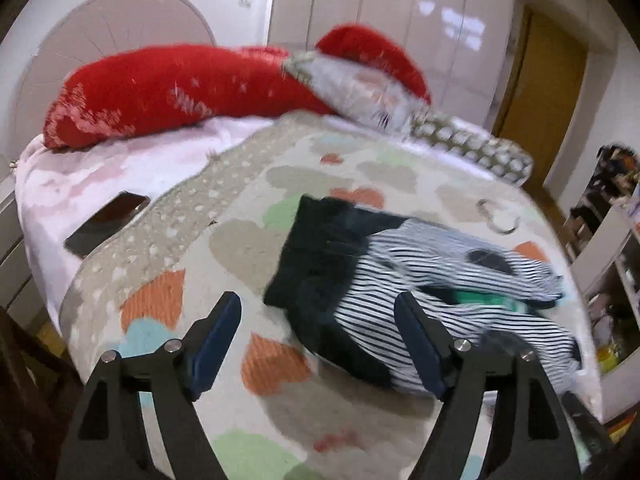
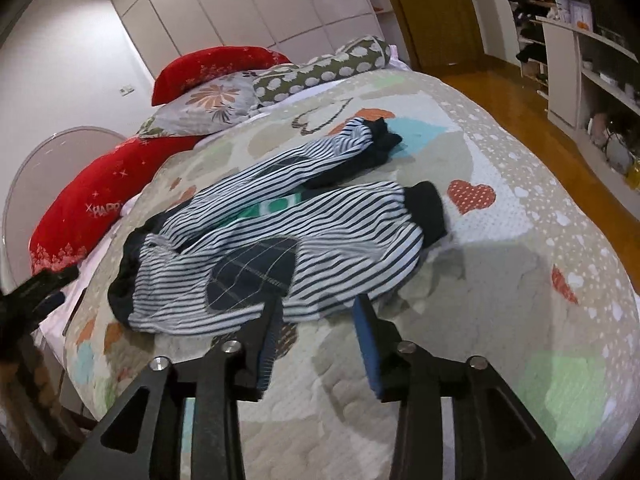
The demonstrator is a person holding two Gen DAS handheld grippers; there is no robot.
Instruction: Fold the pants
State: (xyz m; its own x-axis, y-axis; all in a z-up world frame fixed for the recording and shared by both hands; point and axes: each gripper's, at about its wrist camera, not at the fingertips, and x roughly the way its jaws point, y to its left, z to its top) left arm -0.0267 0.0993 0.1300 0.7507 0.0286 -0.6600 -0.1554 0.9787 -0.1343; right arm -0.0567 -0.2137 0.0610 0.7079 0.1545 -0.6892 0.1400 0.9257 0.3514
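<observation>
Small striped pants (image 2: 280, 232) with a dark waistband, dark cuffs and a dark knee patch lie rumpled on the bed, legs spread apart. They also show in the left wrist view (image 1: 420, 280), waistband to the left. My left gripper (image 1: 320, 312) is open and empty, hovering just in front of the waistband side. My right gripper (image 2: 316, 320) is open and empty, fingertips at the near edge of the closer leg by the knee patch. The left gripper also shows at the left edge of the right wrist view (image 2: 36, 292).
The bed has a quilt (image 2: 500, 280) with heart patterns. Red pillows (image 1: 168, 88) and patterned pillows (image 2: 320, 68) lie at the head. A dark phone (image 1: 106, 222) lies on the pink sheet. Shelves (image 2: 592, 64) and a wooden floor lie beyond the bed.
</observation>
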